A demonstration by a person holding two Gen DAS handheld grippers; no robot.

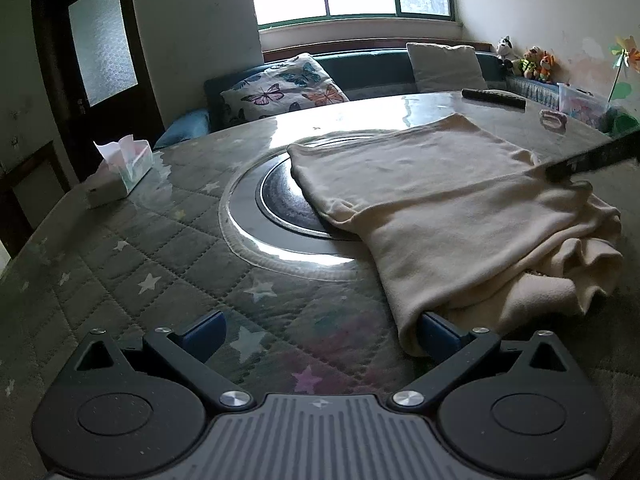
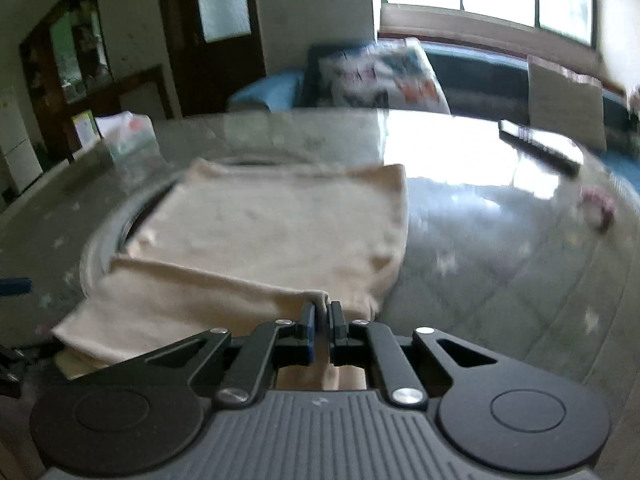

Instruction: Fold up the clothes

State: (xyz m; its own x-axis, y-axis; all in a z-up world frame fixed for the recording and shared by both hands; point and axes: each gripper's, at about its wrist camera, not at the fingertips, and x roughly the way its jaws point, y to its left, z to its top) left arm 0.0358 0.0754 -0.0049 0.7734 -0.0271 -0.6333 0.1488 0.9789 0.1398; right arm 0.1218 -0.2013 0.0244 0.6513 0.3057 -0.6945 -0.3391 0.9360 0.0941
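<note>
A cream garment point(image 1: 448, 196) lies partly folded on the round table, over a dark round inset point(image 1: 280, 196). My left gripper point(image 1: 320, 328) is open, low over the table; its right fingertip point(image 1: 438, 330) touches the near left corner of the garment. In the right wrist view the garment point(image 2: 272, 232) lies flat ahead. My right gripper point(image 2: 321, 314) is shut on a pinch of its near edge. A dark part of the right gripper point(image 1: 592, 158) shows over the garment's right side in the left wrist view.
The table point(image 1: 140, 264) has a quilted star cover under glass. A tissue box point(image 1: 120, 172) stands at its left. A remote point(image 1: 494, 98) and a small pink thing point(image 1: 554, 120) lie at the far right. A sofa with cushions point(image 1: 284, 90) is behind.
</note>
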